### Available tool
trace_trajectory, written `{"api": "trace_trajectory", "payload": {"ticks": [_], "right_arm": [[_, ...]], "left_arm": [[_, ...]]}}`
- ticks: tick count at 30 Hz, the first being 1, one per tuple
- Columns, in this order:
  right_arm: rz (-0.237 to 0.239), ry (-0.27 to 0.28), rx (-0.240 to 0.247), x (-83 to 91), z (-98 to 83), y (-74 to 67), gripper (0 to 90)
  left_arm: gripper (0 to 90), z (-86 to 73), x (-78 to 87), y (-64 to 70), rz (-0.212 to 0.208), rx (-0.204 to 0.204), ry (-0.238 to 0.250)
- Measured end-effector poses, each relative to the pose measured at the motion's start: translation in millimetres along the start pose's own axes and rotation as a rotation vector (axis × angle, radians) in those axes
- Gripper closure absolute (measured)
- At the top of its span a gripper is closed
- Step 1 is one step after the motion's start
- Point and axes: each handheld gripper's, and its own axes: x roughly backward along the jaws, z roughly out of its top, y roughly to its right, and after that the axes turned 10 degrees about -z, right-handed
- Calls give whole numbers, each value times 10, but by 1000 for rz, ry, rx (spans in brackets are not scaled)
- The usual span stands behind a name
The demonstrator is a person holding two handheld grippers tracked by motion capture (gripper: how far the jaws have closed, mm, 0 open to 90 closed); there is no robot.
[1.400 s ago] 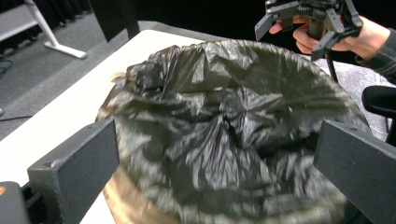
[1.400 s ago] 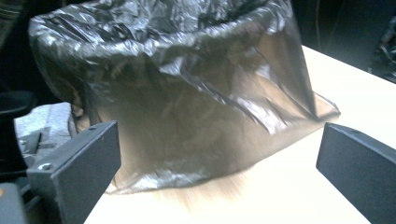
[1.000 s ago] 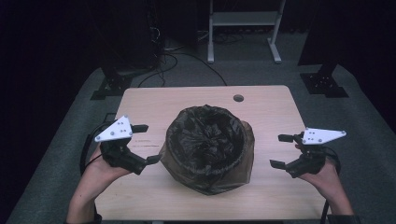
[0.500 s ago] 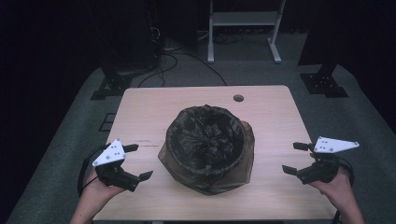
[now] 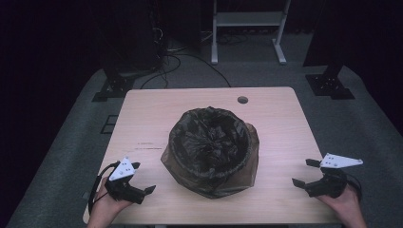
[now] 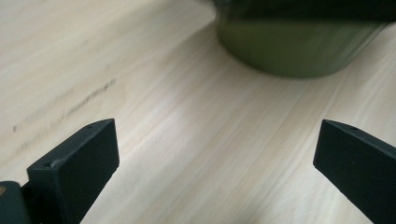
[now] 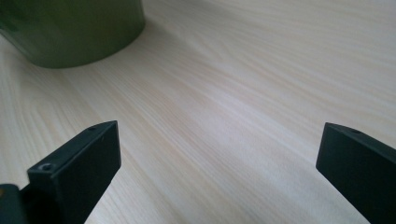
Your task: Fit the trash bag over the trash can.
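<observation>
Now both grippers have pulled back toward the near edge of the surface [image 5: 142, 118], away from the bin [image 5: 210, 142] they flanked 1 s ago. Left gripper [image 5: 139, 178] sits at the near-left corner, right gripper [image 5: 304, 173] at the near-right; fingers on both spread wide, holding nothing. Bin stands mid-surface, well apart from each, bag liner draped over its rim. Long axis vertical, mouth pointing up. Judgement: work on the liner looks finished or paused.
</observation>
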Motion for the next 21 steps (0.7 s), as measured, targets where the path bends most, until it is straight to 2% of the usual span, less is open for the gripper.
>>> {"api": "trace_trajectory", "payload": {"ticks": [5,9,14,15,18,21], "right_arm": [[-45,-59,19,-83,-158,14,0],[-53,-94,45,-129,-215,-5,0],[-53,-128,53,-167,-228,-17,0],[-49,-145,56,-177,-230,-20,0],[-50,-150,58,-177,-231,-23,0],[-54,-165,66,-187,-231,-31,0]], "left_arm": [[0,-137,-106,-10,6,13,-50],[0,-232,-181,-22,5,25,-83],[0,-299,-249,-34,-1,33,-115],[0,-308,-257,-37,-3,34,-116],[0,-319,-257,-45,-4,41,-106],[0,-354,-266,-58,-21,64,-80]]}}
